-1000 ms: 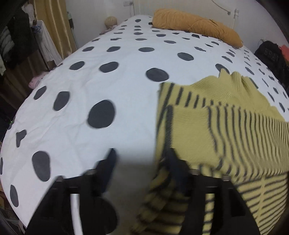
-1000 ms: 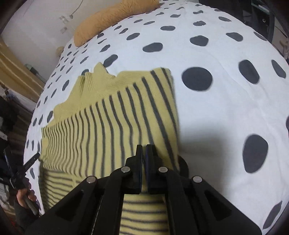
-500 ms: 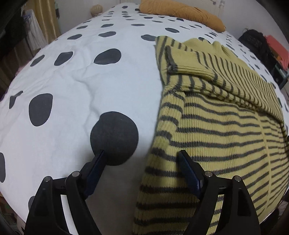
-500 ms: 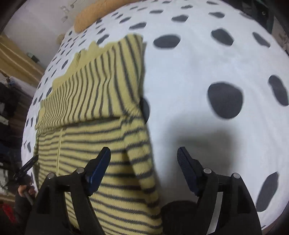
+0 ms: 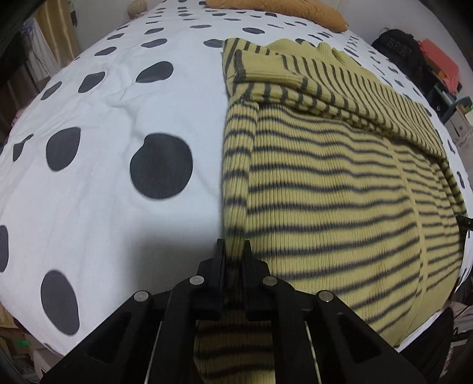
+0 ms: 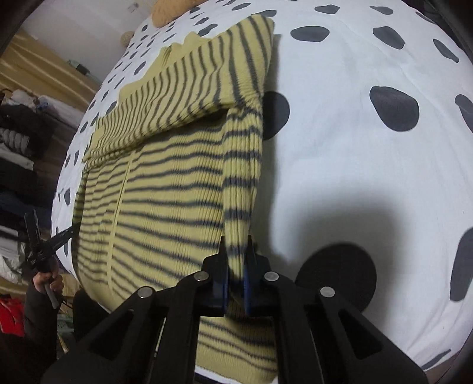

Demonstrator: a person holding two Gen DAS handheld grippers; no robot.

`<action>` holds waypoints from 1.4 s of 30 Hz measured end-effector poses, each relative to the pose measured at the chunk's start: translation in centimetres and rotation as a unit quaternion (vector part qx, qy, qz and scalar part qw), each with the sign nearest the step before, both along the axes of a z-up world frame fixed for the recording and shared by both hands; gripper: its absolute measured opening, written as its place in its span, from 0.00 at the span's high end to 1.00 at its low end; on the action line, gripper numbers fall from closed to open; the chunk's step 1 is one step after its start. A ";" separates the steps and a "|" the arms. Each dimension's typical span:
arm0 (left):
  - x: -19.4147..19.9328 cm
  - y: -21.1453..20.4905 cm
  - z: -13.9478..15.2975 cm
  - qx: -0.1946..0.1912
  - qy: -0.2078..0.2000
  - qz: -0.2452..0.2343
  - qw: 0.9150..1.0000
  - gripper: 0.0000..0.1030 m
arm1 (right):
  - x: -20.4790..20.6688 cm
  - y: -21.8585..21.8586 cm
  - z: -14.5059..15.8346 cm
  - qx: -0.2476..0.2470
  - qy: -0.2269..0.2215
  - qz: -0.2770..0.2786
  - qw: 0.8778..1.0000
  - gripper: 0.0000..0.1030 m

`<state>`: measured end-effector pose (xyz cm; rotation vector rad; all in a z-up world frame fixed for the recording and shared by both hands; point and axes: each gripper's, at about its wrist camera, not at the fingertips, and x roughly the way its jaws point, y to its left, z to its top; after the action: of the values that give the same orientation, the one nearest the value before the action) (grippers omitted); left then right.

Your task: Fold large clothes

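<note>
left wrist view, change: the left claw point(image 5: 234, 251) stood wide over the sweater's edge half a second ago; its jaws have just been closing and now pinch a ridge of knit between them.
left wrist view, grip: nearly shut, holding the left side edge of the yellow striped sweater point(image 5: 340, 183) close to its hem.
left wrist view, position: the sweater lies flat on the spotted bed cover point(image 5: 124, 97), its hem at the near edge of the bed, its collar away toward the orange pillow point(image 5: 275, 11); a sleeve is folded across the upper body.
left wrist view, axis: long axis runs from the claw away to the collar; the stripes cross it.

right wrist view, change: the right claw point(image 6: 235, 254) was likewise spread half a second ago; its jaws have just been closing and now clamp the sweater's right side edge.
right wrist view, grip: almost closed, with a fold of striped knit between the blue pads point(image 6: 225, 280).
right wrist view, position: the same sweater on the bed, collar far, hem near; the other claw and the hand holding it show at the far left.

meaning: both lower corners look secured, so the likely next step is lifting the hem and carrying it toward the collar to halve the length.
risk: thick knit may sag or slip if one side lifts sooner.
</note>
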<state>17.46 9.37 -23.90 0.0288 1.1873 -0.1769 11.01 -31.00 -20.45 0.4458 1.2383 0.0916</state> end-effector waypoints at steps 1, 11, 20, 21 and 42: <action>-0.9 0.4 0.0 -0.005 0.000 0.008 1.000 0.93 | -0.6 0.3 -0.1 -0.007 0.002 -0.002 1.000 0.93; -6.3 3.1 0.0 -0.006 -0.007 0.030 1.000 0.76 | -4.7 0.4 -0.2 -0.015 -0.015 -0.053 0.998 0.91; -12.1 3.4 0.0 -0.007 -0.013 0.026 1.000 0.44 | -10.5 2.0 -1.1 -0.007 -0.002 -0.056 0.998 0.60; -12.5 3.4 -0.1 -0.007 -0.013 0.025 1.000 0.43 | -11.3 2.4 -1.5 -0.010 0.004 -0.054 0.998 0.60; -16.8 5.7 -2.3 -0.020 0.015 0.028 0.999 0.26 | -16.2 2.0 -5.3 -0.005 0.013 -0.065 0.998 0.60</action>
<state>0.64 15.06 -26.18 -0.0427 1.2120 -0.1524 -5.15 -28.99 -25.78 0.5190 1.2322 -0.0308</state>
